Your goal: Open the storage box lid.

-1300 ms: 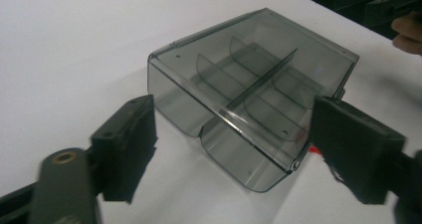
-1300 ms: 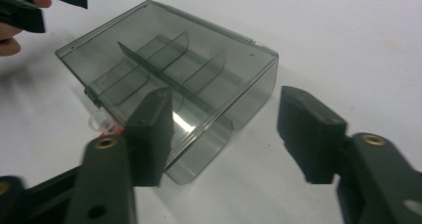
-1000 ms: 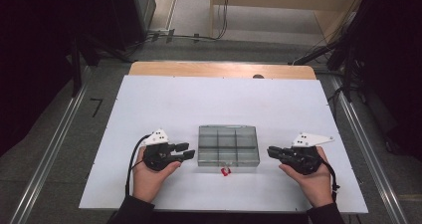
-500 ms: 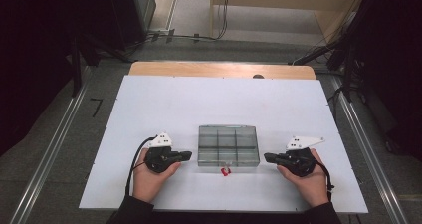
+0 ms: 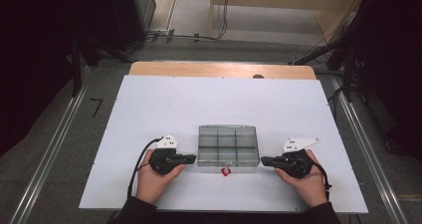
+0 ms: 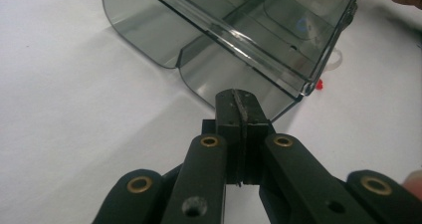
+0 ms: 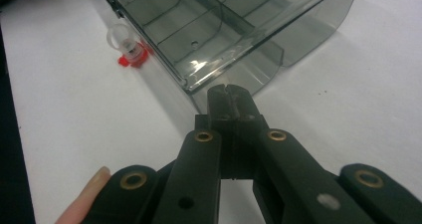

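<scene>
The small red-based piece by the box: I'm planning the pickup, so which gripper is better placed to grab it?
Probably the right gripper: the small red-based piece lies in open sight ahead of its shut jaws, while from the left gripper the clear box's corner mostly hides it.

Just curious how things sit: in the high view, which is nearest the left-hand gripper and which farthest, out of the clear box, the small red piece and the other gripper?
1. Clear box, right beside it.
2. Red piece, before the box's near edge.
3. Right gripper, beyond the box.

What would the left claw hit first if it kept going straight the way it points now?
Most likely the near end wall of the smoky clear compartment box. The left claw, jaws pressed together, points straight at it, tip close to its lower edge. Contact cannot be judged.
</scene>
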A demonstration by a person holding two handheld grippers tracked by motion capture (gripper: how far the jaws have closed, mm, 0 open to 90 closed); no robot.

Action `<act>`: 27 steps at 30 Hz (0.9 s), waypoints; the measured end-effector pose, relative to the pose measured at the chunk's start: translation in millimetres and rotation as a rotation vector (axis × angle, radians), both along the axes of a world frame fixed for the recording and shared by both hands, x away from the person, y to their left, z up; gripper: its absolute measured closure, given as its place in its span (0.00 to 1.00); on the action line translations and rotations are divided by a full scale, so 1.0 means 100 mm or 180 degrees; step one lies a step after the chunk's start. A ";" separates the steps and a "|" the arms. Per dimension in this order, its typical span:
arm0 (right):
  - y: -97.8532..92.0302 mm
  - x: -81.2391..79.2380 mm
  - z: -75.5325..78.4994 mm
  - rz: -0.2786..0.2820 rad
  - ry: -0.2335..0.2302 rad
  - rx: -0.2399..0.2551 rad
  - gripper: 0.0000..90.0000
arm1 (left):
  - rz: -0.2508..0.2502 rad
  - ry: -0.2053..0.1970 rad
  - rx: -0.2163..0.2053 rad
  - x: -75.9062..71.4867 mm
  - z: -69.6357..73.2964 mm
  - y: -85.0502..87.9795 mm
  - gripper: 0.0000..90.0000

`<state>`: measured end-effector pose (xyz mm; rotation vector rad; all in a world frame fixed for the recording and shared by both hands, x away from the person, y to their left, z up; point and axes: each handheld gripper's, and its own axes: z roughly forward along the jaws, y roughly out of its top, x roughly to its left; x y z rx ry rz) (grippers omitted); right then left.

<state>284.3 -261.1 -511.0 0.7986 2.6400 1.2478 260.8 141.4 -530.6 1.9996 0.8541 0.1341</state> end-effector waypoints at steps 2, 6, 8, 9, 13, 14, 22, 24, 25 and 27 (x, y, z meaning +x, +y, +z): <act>0.01 -0.01 0.01 0.0030 0.0004 0.0020 0.98 | -0.0020 0.0004 -0.0020 0.00 0.00 -0.01 1.00; 0.03 -0.02 0.02 0.0040 -0.0017 0.0000 0.98 | -0.0010 0.0003 -0.0023 -0.01 0.00 -0.02 1.00; 0.03 -0.02 0.02 0.0039 -0.0009 0.0010 0.98 | -0.0008 0.0003 -0.0039 -0.01 0.01 -0.01 1.00; 0.02 -0.02 0.02 0.0033 0.0004 0.0018 0.98 | -0.0013 0.0002 -0.0040 -0.01 0.01 -0.01 1.00; 0.02 -0.02 0.02 0.0041 0.0004 0.0026 0.98 | -0.0022 -0.0003 -0.0058 -0.02 0.02 0.00 1.00; 0.02 -0.02 0.02 0.0042 0.0012 0.0030 0.98 | -0.0019 -0.0002 -0.0065 -0.02 0.02 0.00 1.00; 0.02 -0.02 0.02 0.0050 0.0018 0.0040 0.98 | -0.0031 -0.0005 -0.0112 -0.02 0.03 0.01 1.00; 0.01 -0.02 0.03 0.0061 0.0018 0.0049 0.98 | -0.0035 -0.0006 -0.0120 -0.03 0.04 0.01 1.00; 0.02 -0.03 0.03 0.0063 0.0023 0.0064 0.98 | -0.0028 -0.0012 -0.0127 -0.03 0.04 0.01 1.00; 0.02 -0.03 0.04 0.0072 0.0015 0.0071 0.98 | -0.0033 -0.0014 -0.0132 -0.03 0.04 0.01 1.00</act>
